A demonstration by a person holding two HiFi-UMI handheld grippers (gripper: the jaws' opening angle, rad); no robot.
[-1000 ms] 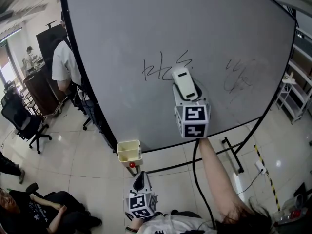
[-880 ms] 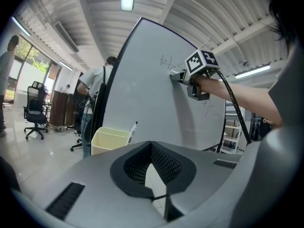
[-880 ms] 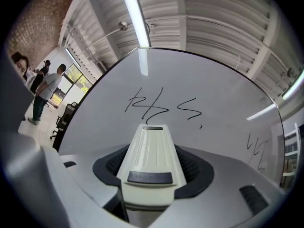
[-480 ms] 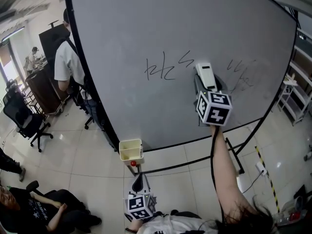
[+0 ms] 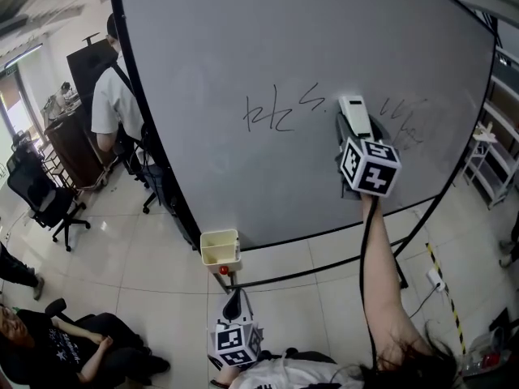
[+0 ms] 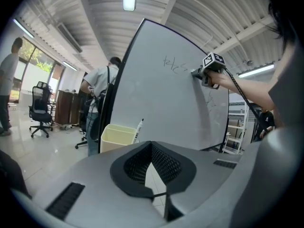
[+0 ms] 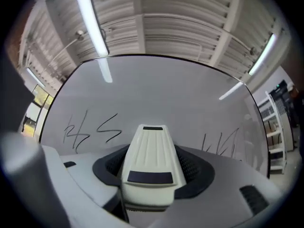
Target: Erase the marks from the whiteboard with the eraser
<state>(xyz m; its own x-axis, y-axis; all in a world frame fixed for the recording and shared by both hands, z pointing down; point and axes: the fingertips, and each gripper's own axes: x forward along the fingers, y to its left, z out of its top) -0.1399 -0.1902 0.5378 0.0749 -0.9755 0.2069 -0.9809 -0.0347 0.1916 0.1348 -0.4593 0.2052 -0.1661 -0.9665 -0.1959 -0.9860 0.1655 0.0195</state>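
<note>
A tiled workroom floor was seen in the head view, with an office chair [image 5: 40, 205] and a standing person [image 5: 109, 104] beside a large whiteboard [image 5: 243, 55] on a black frame. The eraser [image 5: 354, 113] was held against the board between two groups of black marks, one to its left [image 5: 272, 113] and a fainter, partly smeared one to its right [image 5: 409, 120].

The right gripper [image 7: 149, 175] was clamped on the eraser's rear half, one jaw on each long side. The left gripper [image 6: 152, 167] was held low near the person's body, its fingertips drawn together on nothing.

A cream tray [image 5: 217, 250] with a marker pen [image 6: 139, 129] standing in it was seen at the board's lower edge.

The eraser was judged light, with a stiff ribbed plastic shell. A hold across its long sides seemed best, so that its wiping face could be pressed flat. Both groups of marks were judged not yet erased.
</note>
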